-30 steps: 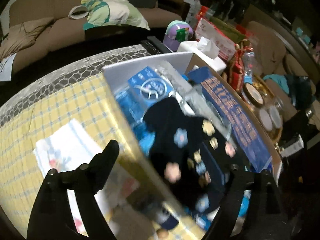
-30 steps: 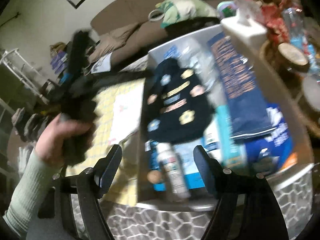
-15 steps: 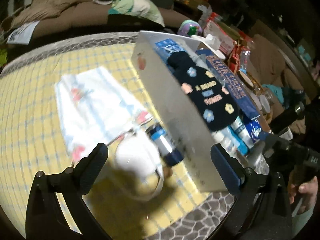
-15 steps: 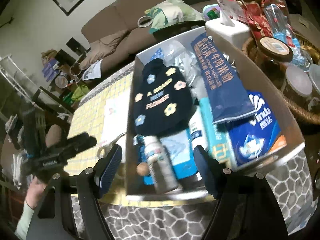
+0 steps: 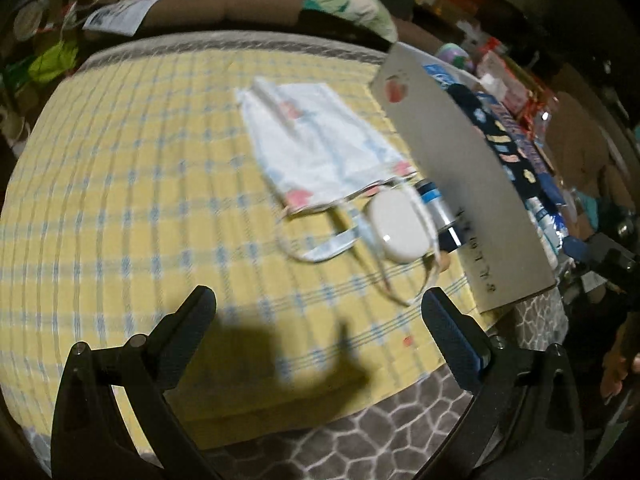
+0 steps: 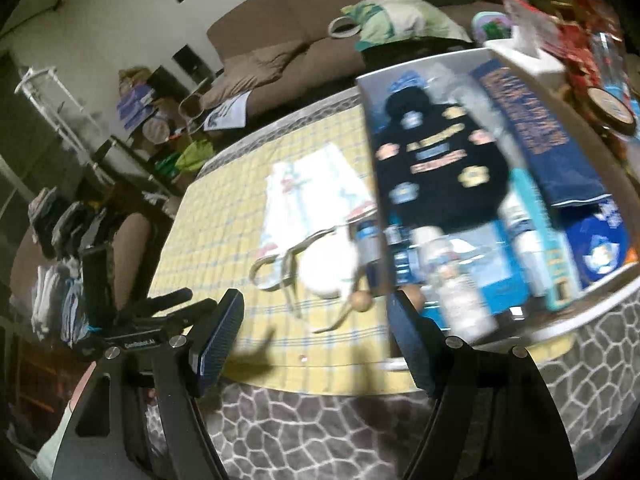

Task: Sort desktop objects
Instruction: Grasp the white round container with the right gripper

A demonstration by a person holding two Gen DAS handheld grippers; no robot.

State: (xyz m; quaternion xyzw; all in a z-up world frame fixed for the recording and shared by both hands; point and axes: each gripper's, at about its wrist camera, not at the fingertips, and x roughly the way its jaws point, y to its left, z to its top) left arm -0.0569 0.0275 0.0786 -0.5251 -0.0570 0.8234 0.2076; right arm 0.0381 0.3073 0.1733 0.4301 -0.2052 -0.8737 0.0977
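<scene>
Dim living room, brown sofa [image 6: 288, 16] in the back, and a desk with a yellow checked cloth [image 5: 132, 184] over a grey stone-pattern cover. The grey storage box [image 5: 464, 184] on the right side is already stuffed: black flowered pouch [image 6: 440, 160], blue tissue pack [image 6: 600, 248], bottles.

Outside the box there's a white drawstring bag [image 5: 320, 148] lying flat, a white round case [image 5: 398, 226] sitting on its cords, and a blue-capped bottle [image 5: 436, 208] pressed against the box wall.

Both the left gripper [image 5: 320, 320] and right gripper [image 6: 316, 320] hover near the front edge, jaws spread wide, holding nothing.

My worry is those loose cords. Grab the case and the strings probably snag, dragging the bag along or knocking the bottle loose.
</scene>
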